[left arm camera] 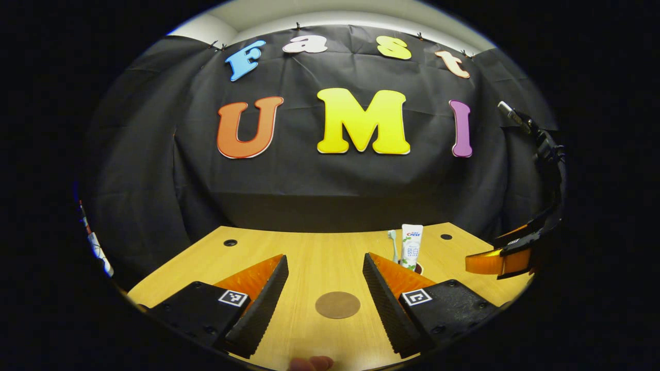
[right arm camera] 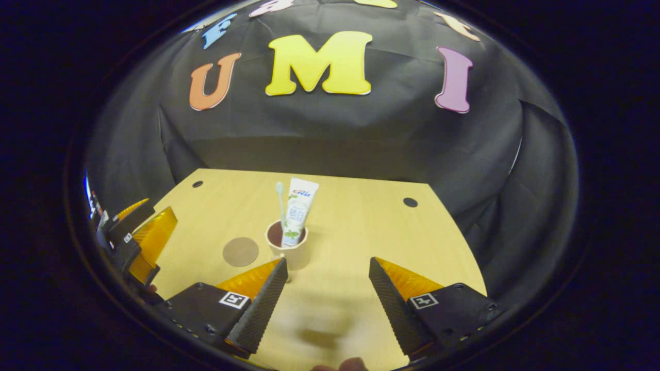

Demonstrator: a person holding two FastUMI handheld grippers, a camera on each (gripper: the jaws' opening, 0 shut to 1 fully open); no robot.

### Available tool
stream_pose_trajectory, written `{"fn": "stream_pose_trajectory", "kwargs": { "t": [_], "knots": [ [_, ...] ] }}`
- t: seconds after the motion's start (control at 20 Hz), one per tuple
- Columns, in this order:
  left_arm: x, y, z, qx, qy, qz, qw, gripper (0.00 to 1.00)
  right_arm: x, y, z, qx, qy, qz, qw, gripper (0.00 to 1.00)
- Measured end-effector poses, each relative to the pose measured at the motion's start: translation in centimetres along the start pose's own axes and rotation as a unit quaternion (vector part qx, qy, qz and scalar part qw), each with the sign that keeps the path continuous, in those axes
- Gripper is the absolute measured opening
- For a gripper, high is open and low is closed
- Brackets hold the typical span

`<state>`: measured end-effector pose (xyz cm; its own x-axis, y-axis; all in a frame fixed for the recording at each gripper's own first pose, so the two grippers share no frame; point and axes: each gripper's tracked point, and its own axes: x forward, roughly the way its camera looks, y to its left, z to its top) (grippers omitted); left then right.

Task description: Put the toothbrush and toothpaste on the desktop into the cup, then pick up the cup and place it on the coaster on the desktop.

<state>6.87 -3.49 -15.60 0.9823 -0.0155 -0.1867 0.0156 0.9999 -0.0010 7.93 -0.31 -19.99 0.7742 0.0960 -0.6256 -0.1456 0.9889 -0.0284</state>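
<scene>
Right gripper view: cup (right arm camera: 289, 246) beside coaster (right arm camera: 241, 251), apart.

Coaster (left arm camera: 337, 305) btwn open L gripper (left arm camera: 326, 263) fingers

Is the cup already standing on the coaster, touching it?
Apart. In the right gripper view the cup stands on the desk beside the coaster, with bare wood showing between them.

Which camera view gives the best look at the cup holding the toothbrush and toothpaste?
The right gripper view: the cup stands unobstructed on the desktop, rim and wall visible, beside the coaster. In the left gripper view, that gripper's own finger covers most of it; just a sliver of rim shows beneath the toothpaste.
</scene>
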Motion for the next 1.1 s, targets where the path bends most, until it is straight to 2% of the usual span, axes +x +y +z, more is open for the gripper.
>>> {"fn": "stream_pose_trajectory", "kwargs": {
  "t": [0.15,0.35,0.65,0.8,1.1],
  "knots": [
    [-1.8,2.3,1.4,0.001,-0.005,0.011,1.0,0.93,1.4,2.7,-0.3,0.012,0.047,0.025,0.998,0.99],
    [-3.5,5.3,2.4,0.0,-0.008,0.035,0.999,0.93,4.5,5.1,-1.4,0.004,0.124,0.037,0.992,0.97],
    [-4.8,9.5,2.1,-0.005,0.005,0.079,0.997,0.93,9.6,5.7,-3.3,0.014,0.224,0.022,0.974,0.96],
    [-4.9,11.1,1.4,-0.016,0.018,0.098,0.995,0.93,11.5,5.7,-4.8,0.022,0.278,0.013,0.96,0.95],
    [-4.8,13.1,-0.3,-0.031,0.047,0.127,0.99,0.93,14.1,5.5,-6.2,0.013,0.329,-0.002,0.944,0.93]
  ]
}}
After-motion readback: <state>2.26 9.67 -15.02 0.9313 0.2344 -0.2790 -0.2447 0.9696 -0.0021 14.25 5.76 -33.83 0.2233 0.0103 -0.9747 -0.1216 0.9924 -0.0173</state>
